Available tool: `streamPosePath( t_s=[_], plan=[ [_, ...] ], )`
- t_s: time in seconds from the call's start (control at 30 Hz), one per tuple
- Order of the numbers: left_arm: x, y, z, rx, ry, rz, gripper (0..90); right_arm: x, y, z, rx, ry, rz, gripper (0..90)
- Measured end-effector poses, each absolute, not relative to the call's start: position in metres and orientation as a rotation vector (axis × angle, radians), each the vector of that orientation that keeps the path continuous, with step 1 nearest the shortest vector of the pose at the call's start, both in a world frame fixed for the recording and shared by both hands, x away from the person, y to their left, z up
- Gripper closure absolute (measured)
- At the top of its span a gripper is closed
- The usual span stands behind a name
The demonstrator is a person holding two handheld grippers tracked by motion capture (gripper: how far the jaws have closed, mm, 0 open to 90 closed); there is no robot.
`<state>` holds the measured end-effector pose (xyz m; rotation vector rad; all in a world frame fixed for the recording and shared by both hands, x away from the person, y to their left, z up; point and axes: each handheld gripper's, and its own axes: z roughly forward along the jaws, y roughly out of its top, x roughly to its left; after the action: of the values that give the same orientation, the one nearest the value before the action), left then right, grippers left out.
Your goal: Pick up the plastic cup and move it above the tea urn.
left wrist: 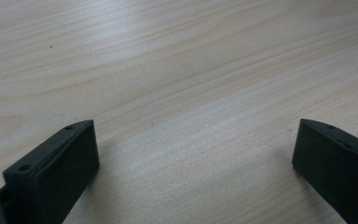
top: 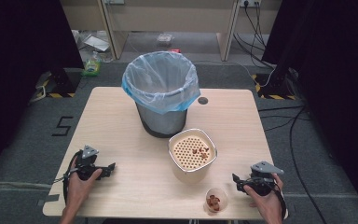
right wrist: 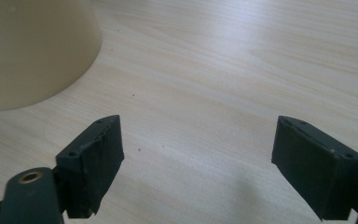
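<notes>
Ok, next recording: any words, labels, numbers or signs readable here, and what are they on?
"5": a single black mark shaped like the digit, on the grey floor left of the table at.
Bottle on the floor behind the table: its label is too small and blurred to read.
Bin, cream container and small cup: no print visible.

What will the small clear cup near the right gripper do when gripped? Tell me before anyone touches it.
The small clear cup looks thin-walled, so it would probably flex under firm jaw pressure. It holds only a few brown pieces, so it is likely light and could slide or tip if nudged. It stands near the table edge, so a push might knock it off.
</notes>
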<state>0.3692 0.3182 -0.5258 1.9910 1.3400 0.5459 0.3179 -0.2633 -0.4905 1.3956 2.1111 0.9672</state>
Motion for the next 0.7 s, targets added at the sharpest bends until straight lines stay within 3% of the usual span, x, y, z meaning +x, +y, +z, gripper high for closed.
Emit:
streamPosePath(
  t_s=[0.47,0.6,0.7],
  plan=[
    [0.369,0.318,-0.526,1.992,1.340,0.545,0.0,0.307,-0.258,-0.477,1.398,2.120,0.991,20.6],
    [0.369,0.318,-0.526,1.992,1.339,0.545,0.0,0.300,-0.252,-0.469,1.352,2.129,1.008,31.1],
    [0.369,0.318,-0.526,1.993,1.338,0.545,0.0,0.295,-0.249,-0.461,1.332,2.147,1.023,30.1]
  ],
)
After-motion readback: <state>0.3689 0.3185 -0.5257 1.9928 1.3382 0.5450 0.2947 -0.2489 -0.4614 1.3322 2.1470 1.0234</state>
